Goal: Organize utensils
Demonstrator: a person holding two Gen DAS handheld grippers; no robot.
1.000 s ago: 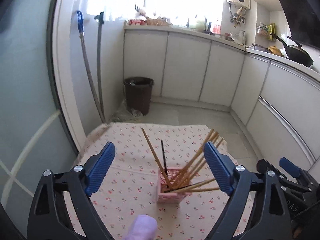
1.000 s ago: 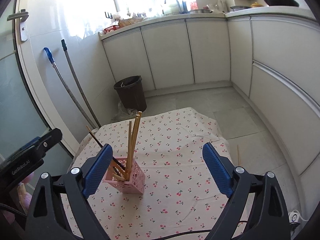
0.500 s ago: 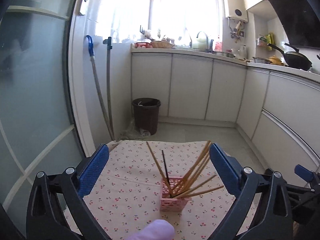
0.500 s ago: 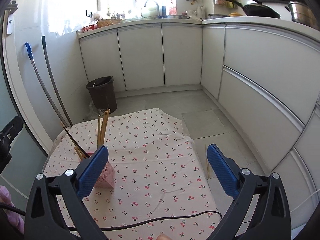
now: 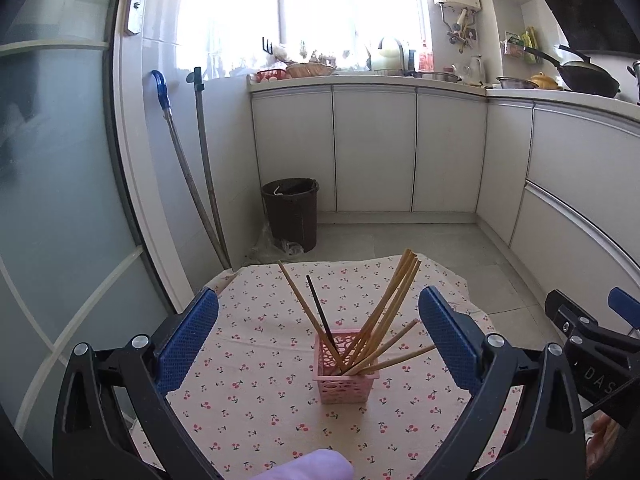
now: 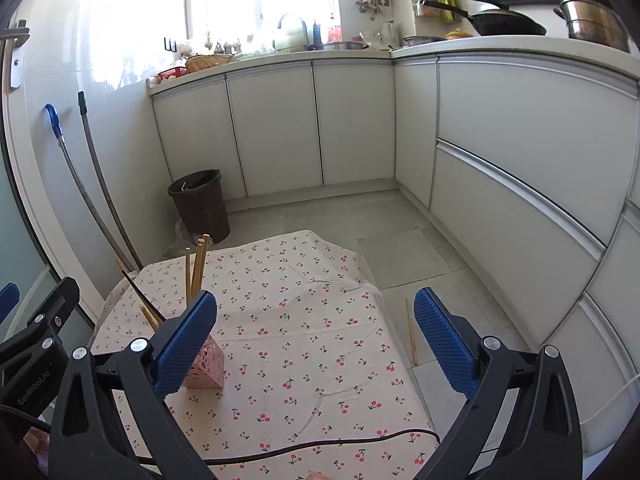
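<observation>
1. While both tongs hang above the worktop [image 6: 320, 320], each is spread wide and grasps nothing: left tongs [image 5: 319, 336], right tongs [image 6: 316, 340].
2. Cherry-print cloth covers the worktop; its far edge drops to the tiled floor [image 6: 400, 216], and its right edge falls away just beside a lone chopstick [image 6: 411, 330] lying on the floor.
3. Most of the cloth is bare in the right wrist view, from the middle out to the right edge; a black cable [image 6: 300, 446] crosses the near part.
4. Pink basket [image 5: 346, 366] stands upright on the cloth, centred between the left tongs' blue pads [image 5: 188, 342] and well in from every edge; in the right view it sits at the left side, partly hidden by that tongs' left pad.
5. Chopsticks [image 5: 394, 300] stand inside the basket: several pale wooden ones fan to the right, two lean low over the rim, one wooden one leans left, plus one dark chopstick [image 5: 319, 312].
6. Beyond the worktop: brown bin [image 5: 292, 212] by the white cabinets [image 5: 372, 148], two mop handles [image 5: 200, 184] leaning on the wall, well apart from the cloth.
7. A fingertip [image 5: 308, 466] shows at the bottom of the left view.
</observation>
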